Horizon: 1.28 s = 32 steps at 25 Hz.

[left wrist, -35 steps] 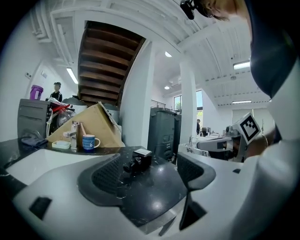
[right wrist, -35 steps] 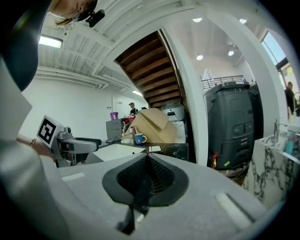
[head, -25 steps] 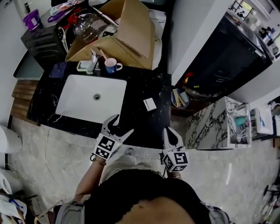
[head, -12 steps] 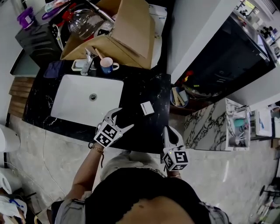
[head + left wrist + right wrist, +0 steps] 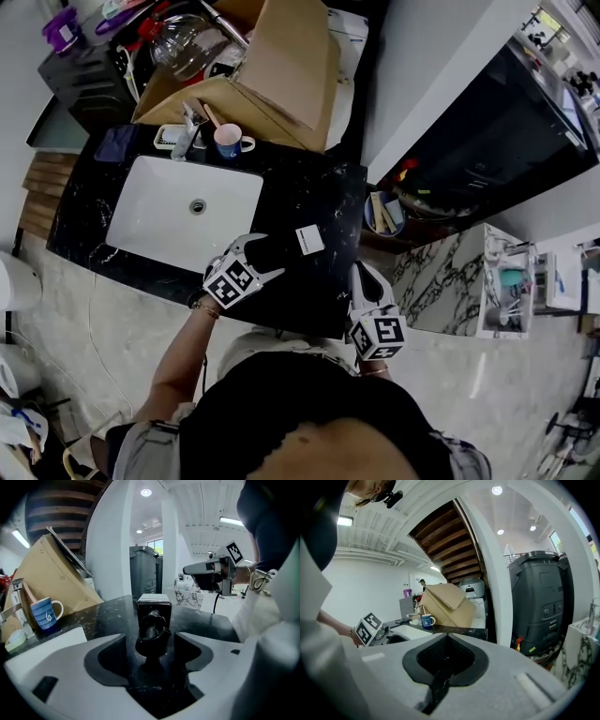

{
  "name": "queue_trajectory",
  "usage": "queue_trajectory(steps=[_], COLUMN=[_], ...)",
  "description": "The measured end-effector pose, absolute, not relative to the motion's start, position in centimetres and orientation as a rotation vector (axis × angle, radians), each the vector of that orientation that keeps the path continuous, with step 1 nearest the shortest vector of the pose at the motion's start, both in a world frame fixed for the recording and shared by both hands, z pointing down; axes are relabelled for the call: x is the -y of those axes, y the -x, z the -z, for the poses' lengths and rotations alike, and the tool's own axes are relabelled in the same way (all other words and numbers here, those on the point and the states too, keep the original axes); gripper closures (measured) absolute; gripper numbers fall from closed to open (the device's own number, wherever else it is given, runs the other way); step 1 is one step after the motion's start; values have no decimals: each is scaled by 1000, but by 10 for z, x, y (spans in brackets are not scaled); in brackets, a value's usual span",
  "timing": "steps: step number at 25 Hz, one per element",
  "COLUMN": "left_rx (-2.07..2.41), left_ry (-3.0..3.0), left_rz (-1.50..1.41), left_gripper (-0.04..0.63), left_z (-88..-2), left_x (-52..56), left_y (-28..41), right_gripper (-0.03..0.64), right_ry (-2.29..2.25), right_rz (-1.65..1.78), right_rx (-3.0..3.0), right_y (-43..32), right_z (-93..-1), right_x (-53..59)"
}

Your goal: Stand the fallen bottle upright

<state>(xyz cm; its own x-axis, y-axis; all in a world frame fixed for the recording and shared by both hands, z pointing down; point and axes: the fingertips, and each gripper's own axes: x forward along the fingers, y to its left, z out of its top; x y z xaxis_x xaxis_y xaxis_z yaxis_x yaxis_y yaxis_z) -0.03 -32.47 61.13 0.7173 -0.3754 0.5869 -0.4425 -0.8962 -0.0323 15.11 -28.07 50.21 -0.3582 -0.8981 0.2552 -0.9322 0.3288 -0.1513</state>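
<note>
**Left claw spread around the fallen bottle's cap**

The black marble counter [image 5: 323, 187] is carrying a white sink [image 5: 159, 220], with a cardboard box [image 5: 272, 75] and a blue mug [image 5: 228, 142] sitting behind it. The dark bottle [image 5: 152, 613] is lying on its side right of the sink, cap pointing at the left gripper [image 5: 150, 643], whose jaws are standing spread on either side of that cap. The right gripper [image 5: 442, 676] is hovering at the counter's near edge, jaws pressed together on nothing.
</note>
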Motion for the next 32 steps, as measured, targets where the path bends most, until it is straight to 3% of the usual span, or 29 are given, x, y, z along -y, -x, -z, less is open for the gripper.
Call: queue_trajectory(steps=[2,20,23,32], left_rx=[688,698,695,408], left_ry=[-2797,-2826,-2845,-2768], left_rz=[-922,-760,-911,-1742], left_gripper=[430,437,439,440], left_z=[-613,-542,-526,-527], left_x=[328,345,349,337], left_y=[1,1,-2,-30], right_gripper=[612,612,612,612], right_ry=[-1685,-1722,-1723,-1732], right_rz=[-424,-452,-454,-469], right_rx=[2462,2453,2456,2453], right_y=[-151,-164,-165,-168], right_z=[-505,-510,-509,-510], right_x=[282,279,280,279])
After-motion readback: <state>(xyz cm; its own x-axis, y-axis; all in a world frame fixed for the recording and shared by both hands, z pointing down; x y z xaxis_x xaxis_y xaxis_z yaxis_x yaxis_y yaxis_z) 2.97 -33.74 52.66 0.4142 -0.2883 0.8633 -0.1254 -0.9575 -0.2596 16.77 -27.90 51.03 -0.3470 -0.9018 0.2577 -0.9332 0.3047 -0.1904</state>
